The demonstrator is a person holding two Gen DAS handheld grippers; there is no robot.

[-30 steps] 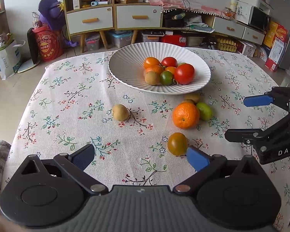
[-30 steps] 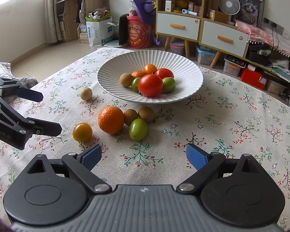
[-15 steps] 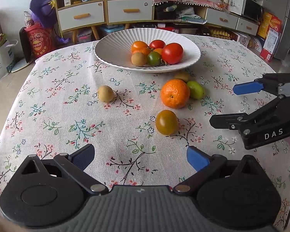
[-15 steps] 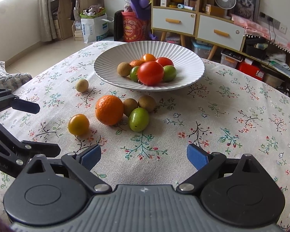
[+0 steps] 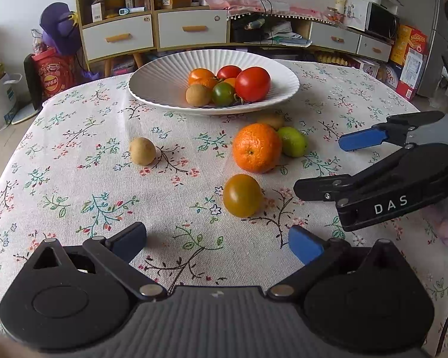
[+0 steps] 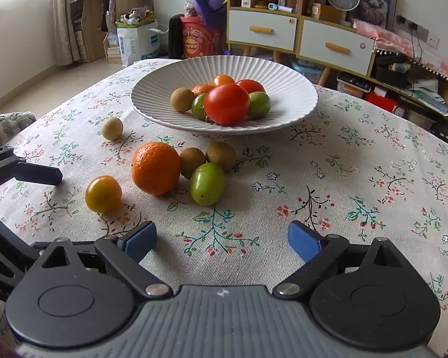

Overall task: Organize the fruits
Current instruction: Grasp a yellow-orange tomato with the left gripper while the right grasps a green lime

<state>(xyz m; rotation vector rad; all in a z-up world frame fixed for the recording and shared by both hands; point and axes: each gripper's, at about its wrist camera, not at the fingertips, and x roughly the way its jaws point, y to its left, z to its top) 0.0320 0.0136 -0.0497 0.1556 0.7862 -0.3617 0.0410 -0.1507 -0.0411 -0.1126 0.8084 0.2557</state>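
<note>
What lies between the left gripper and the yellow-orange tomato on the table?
Only bare floral tablecloth. In the left wrist view, nothing sits between the open left gripper and the yellow-orange tomato.

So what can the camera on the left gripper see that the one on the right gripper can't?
Only the left view shows the microwave and the right gripper from the side, open and empty. Only the right view shows two brown fruits clearly behind the green one, plus the curtain. Both share the white plate, the big orange, the small yellow-orange fruit, the pale fruit and the flowered cloth.
</note>
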